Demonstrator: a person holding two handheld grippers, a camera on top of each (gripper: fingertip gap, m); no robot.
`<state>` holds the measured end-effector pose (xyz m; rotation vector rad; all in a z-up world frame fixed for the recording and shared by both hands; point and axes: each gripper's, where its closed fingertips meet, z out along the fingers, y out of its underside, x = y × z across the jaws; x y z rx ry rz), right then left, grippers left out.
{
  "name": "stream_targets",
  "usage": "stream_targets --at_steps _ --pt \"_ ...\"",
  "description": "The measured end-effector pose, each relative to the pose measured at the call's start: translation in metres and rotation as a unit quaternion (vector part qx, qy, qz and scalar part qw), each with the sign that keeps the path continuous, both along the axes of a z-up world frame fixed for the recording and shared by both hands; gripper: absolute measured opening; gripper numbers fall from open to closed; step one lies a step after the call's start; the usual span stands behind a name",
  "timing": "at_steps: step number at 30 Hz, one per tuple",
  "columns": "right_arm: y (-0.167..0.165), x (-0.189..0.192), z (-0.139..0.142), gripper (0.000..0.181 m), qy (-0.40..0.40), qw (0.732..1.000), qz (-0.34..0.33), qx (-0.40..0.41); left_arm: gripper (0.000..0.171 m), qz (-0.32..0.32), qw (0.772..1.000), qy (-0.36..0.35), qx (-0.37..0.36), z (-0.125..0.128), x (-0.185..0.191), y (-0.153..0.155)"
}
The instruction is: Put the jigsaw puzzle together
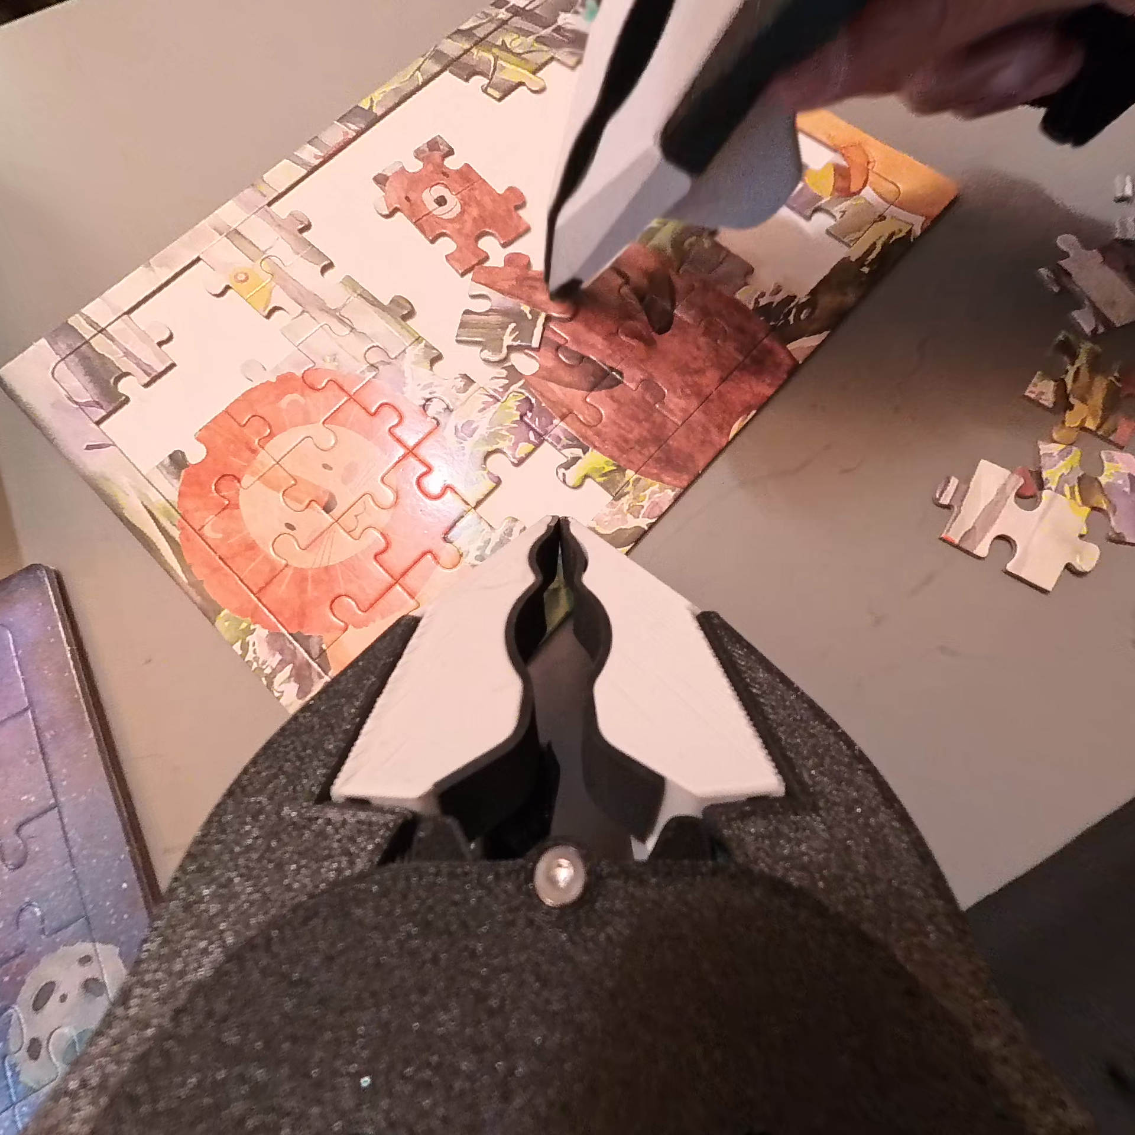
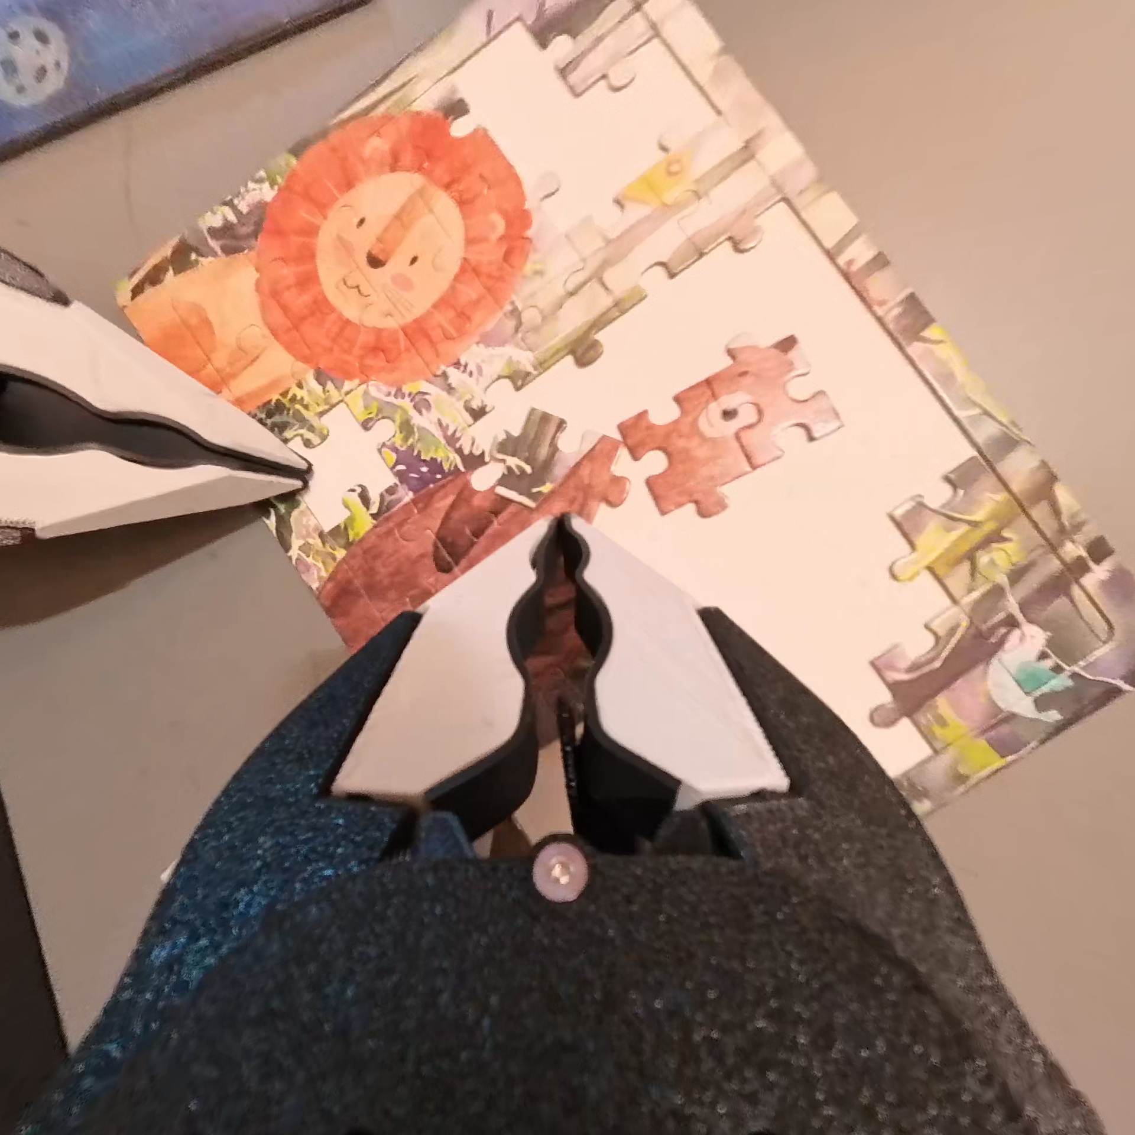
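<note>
Right gripper (image 1: 562, 288) closed, tip pressing a brown puzzle piece (image 1: 522, 285) on the jigsaw board (image 1: 393, 245), beside the brown bear body. Left gripper (image 1: 559, 525) closed, empty, at the board's edge. Loose pieces (image 1: 1019, 534) lie on the table (image 1: 798, 675), apart from the board.

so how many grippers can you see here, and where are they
2: the left gripper hovers shut over the puzzle tray's near edge by the lion; the right gripper touches a brown piece mid-board.
</note>
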<state>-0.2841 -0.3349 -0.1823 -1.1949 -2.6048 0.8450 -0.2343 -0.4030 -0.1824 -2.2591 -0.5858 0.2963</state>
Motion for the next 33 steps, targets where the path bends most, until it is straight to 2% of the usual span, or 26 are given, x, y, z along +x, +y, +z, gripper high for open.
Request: stream_targets --at_steps 9,13,19,23,26,28,30,33 --pt "-0.018 0.002 0.005 0.0 0.023 1.0 0.017 -0.004 0.0 0.0 1.0 0.001 0.0 0.0 0.0 0.0" --pt "-0.012 -0.008 0.011 0.0 0.04 0.999 -0.001 -0.01 0.0 0.0 1.0 0.0 0.0 0.0 0.0 0.0" --pt "-0.01 -0.011 0.001 0.0 0.058 0.998 0.005 0.031 0.0 0.0 1.0 -0.002 0.001 0.0 0.0 0.0" --pt "-0.007 -0.009 0.001 0.0 0.045 0.999 -0.018 0.005 0.0 0.0 1.0 -0.003 0.001 0.0 0.0 0.0" --pt "-0.017 -0.006 0.003 0.002 0.013 0.998 -0.029 -0.05 0.0 0.001 1.0 -0.002 0.001 0.0 0.0 0.0" --pt "-0.013 -0.009 0.007 0.004 0.022 0.998 -0.031 -0.047 0.0 0.001 1.0 -0.003 0.001 0.0 0.0 0.0" --pt "-0.007 -0.012 0.012 0.005 0.039 0.999 -0.012 -0.031 0.0 0.001 1.0 -0.003 0.001 0.0 0.0 0.0" --pt "-0.02 0.002 0.015 0.024 0.03 0.997 0.07 -0.032 0.0 0.0 1.0 -0.002 0.0 0.0 0.0 0.0"
